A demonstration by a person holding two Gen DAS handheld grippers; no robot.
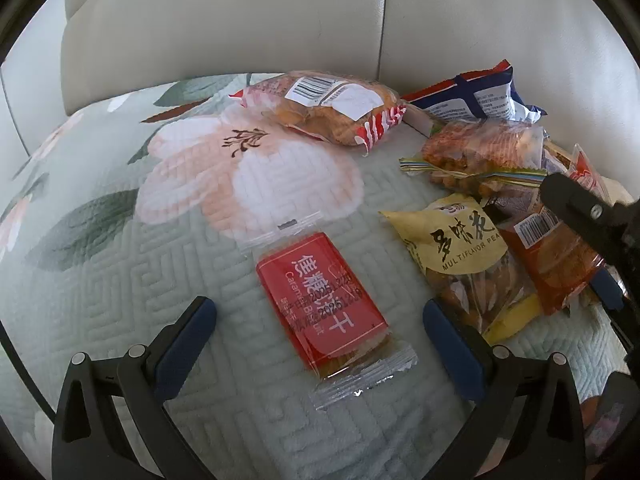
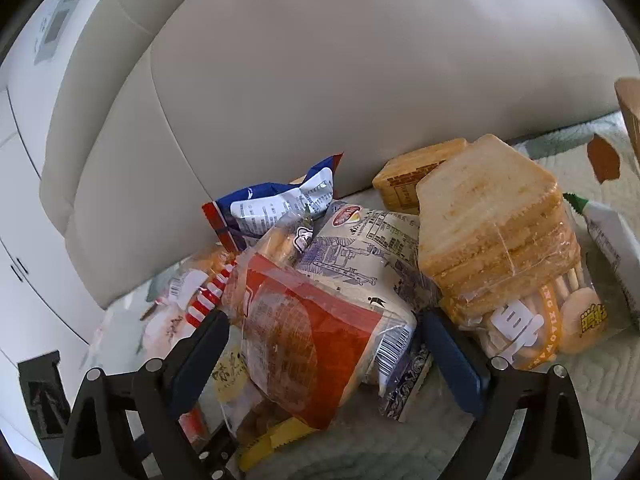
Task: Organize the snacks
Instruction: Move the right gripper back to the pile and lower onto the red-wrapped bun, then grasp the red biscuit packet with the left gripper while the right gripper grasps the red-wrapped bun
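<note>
While the left gripper (image 1: 320, 336) stands wide open and empty, the caramel biscuit pack (image 1: 322, 304) lies between its fingers, long axis pointing ahead; the right gripper (image 2: 324, 344), nearly as wide, straddles the orange waffle pack (image 2: 308, 332) without pressing.

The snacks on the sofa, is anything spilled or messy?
Nothing is spilled; every packet looks sealed. But most lie jumbled in an overlapping pile, the toast pack perched on others. Only the red caramel biscuit lies apart on the floral cover.
</note>
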